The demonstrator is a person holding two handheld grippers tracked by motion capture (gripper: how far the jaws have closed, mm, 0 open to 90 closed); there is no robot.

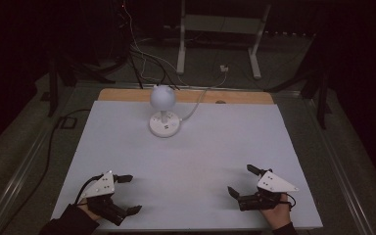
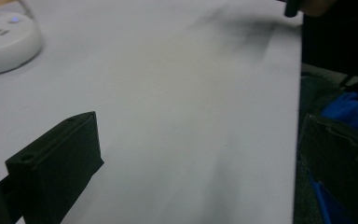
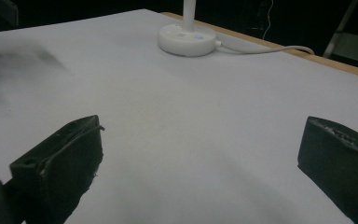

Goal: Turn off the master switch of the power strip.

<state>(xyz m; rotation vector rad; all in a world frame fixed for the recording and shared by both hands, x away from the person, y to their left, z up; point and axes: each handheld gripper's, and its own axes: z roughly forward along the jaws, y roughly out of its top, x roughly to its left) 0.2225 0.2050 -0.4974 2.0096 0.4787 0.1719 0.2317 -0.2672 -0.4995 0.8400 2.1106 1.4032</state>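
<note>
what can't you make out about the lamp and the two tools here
- Lamp head: cut off by the top edge in the right gripper view, where the stem and base show.
- Markings on the base: too small in the high view, blurred in the left gripper view.
- Left tool: the right-hand jaw in its own view merges with dark clutter beyond the table edge.
- Right tool: the hand covers its rear in the high view.

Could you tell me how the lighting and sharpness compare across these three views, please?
High view: dim, dark surroundings, the white table and lamp brightest. Left gripper view: soft throughout, smeared dark shadow at the table's far corner, lamp base washed out. Right gripper view: sharper, lamp base clear, a blurred shadow at upper left.
</note>
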